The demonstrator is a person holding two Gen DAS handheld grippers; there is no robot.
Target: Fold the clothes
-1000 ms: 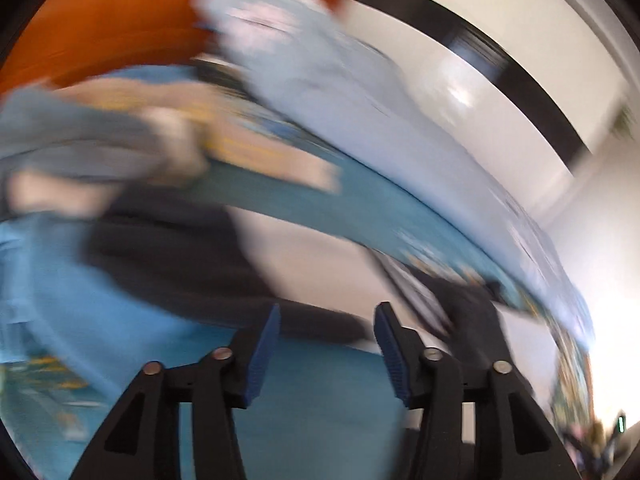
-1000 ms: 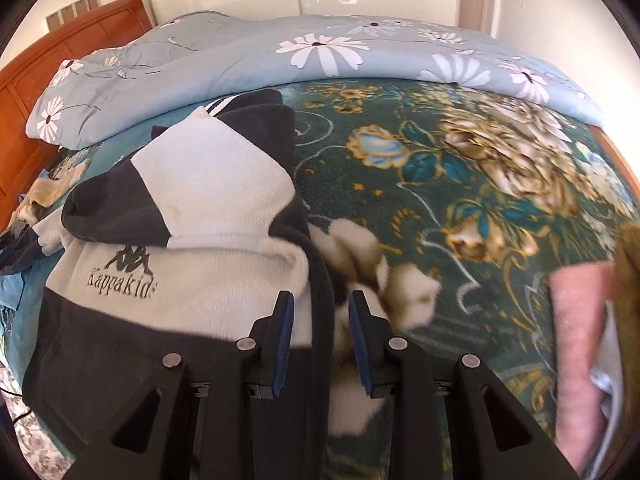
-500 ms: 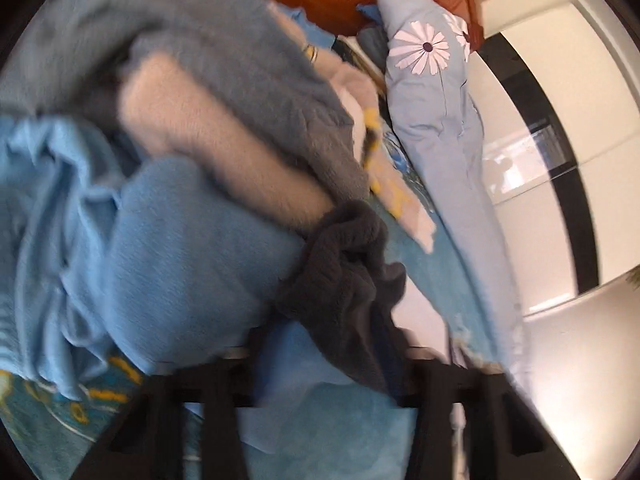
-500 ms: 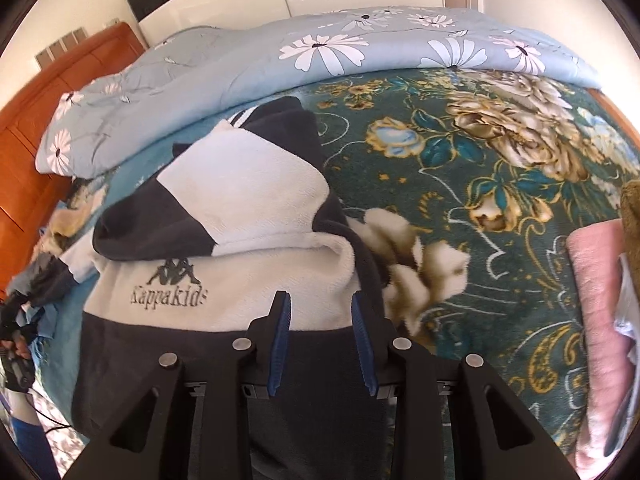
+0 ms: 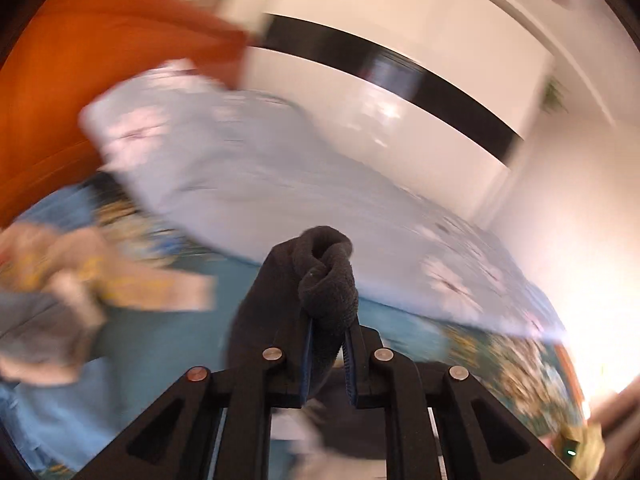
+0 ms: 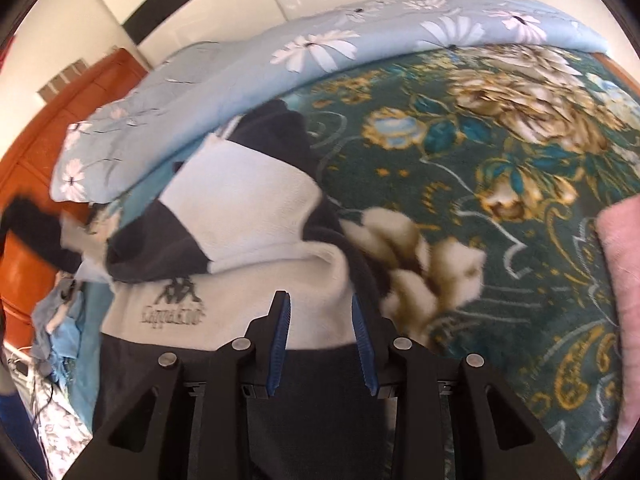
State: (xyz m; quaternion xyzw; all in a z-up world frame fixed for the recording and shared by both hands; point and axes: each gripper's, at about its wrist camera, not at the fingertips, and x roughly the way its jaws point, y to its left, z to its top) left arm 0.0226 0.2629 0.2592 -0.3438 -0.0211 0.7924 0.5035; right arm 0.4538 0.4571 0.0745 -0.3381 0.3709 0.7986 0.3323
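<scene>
Left gripper (image 5: 326,354) is clamping a dark cuff (image 5: 326,276); right gripper (image 6: 322,344) is hovering unclenched over the sweater (image 6: 256,248).

Left jaws are pinching the bunched knit end, which is poking out past the tips, likely to draw a sleeve inward for the fold. Right jaws are standing apart, gripping nothing, poised above the white and black sweater on the bed (image 6: 500,200), probably ready to pin it flat. Beyond, a blue quilt (image 6: 320,52) is lying along the far edge.
</scene>
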